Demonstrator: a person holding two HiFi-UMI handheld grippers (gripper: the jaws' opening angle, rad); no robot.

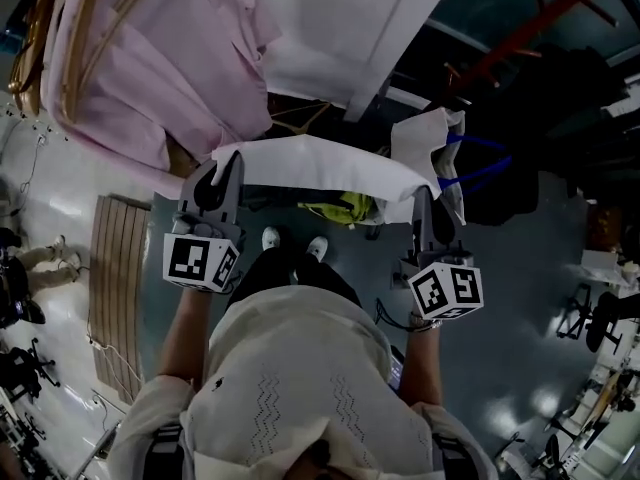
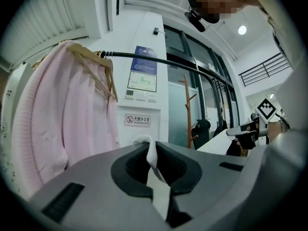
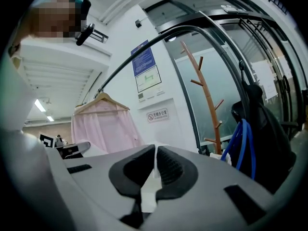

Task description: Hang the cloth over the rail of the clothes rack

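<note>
In front of the clothes rack, a pink garment (image 1: 150,68) hangs on a wooden hanger (image 2: 98,64) from the black rail (image 2: 163,60), which curves away to the right in the left gripper view. A wooden coat stand (image 3: 207,95) stands against the glass wall behind, with a dark bag and blue straps (image 3: 243,146) just beside it.

Below the pink garment in the head view, the white cloth (image 1: 320,168) is stretched level between the two tools, clear of the rail and not yet over it. The left gripper (image 1: 224,171) has its jaws pressed together on the cloth's left end, and a fold of white pokes up between the pads in its own view. The right gripper (image 1: 424,204) pinches the right end the same way, with a thin white edge caught between its closed jaws. Both point roughly level towards the rack.
</note>
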